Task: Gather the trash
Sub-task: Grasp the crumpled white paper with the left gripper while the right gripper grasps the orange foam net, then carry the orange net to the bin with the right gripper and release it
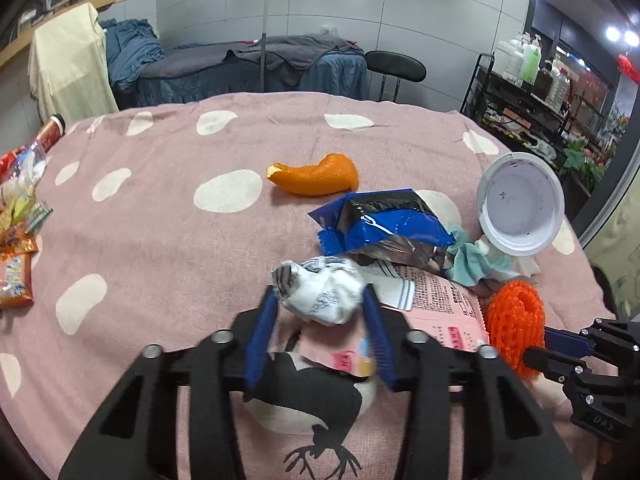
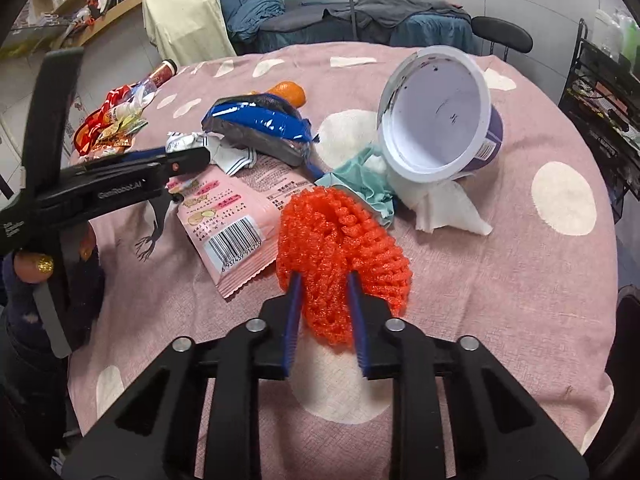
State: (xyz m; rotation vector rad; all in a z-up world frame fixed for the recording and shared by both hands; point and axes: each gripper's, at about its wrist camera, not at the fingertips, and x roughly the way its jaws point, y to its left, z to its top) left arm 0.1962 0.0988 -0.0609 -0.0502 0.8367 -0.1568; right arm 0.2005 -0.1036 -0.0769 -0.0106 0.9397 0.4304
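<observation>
Now | left gripper (image 1: 320, 300) angled down, clamps crumpled wrapper (image 1: 320, 294) | right gripper (image 2: 324, 280) angled down, squeezes orange foam net (image 2: 340, 240)

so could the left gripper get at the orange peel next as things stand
Probably not right away: the left gripper is shut on a crumpled white wrapper. The orange peel lies beyond it on bare cloth with nothing on top, so once the jaws are free the way looks open.
</observation>
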